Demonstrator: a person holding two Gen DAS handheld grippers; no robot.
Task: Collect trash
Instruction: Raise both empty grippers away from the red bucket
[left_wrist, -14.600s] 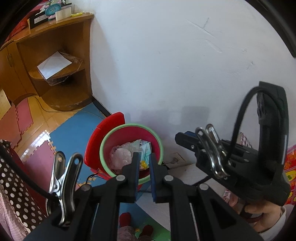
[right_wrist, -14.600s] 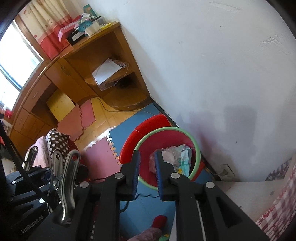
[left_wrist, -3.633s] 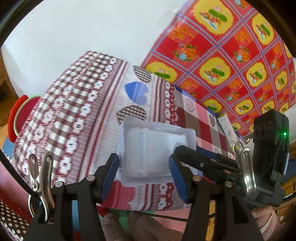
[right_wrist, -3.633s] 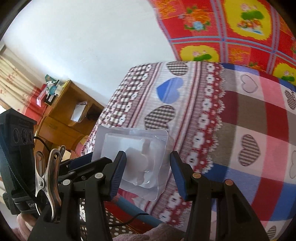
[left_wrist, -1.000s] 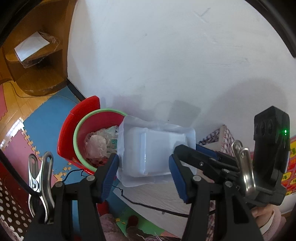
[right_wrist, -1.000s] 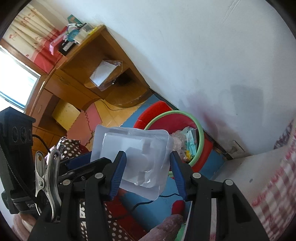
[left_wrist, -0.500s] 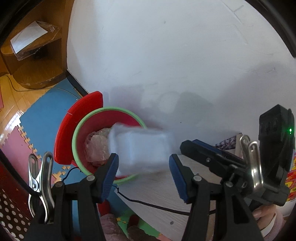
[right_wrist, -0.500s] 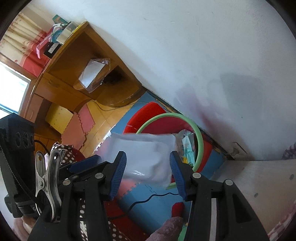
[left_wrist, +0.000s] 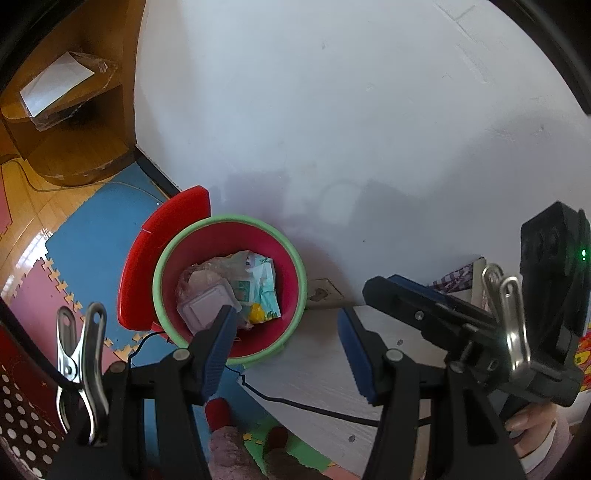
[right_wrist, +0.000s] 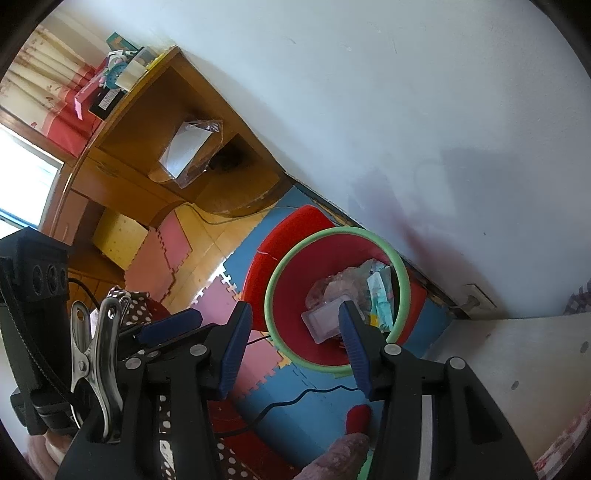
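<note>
A red bin with a green rim (left_wrist: 236, 218) stands on the floor against the white wall. A clear plastic tray (left_wrist: 205, 308) lies inside it on top of crumpled wrappers and tissue. My left gripper (left_wrist: 288, 350) hangs open above the bin's near edge with nothing between its blue pads. In the right wrist view the same bin (right_wrist: 343, 229) holds the tray (right_wrist: 325, 319), partly hidden behind one finger. My right gripper (right_wrist: 293, 343) is open and empty above the bin's left side. The two grippers sit close together, side by side.
A red lid (left_wrist: 162, 236) leans behind the bin. A wooden corner shelf (right_wrist: 155, 155) stands to the left. Coloured foam mats (right_wrist: 162, 258) cover the floor and a black cable (right_wrist: 295, 400) runs across them. A white board (left_wrist: 325, 373) lies right of the bin.
A second ago the clear tray hung between the two grippers above the bin. It then fell blurred, and now lies inside the bin. Both grippers sank slightly; their jaws kept the same width.
</note>
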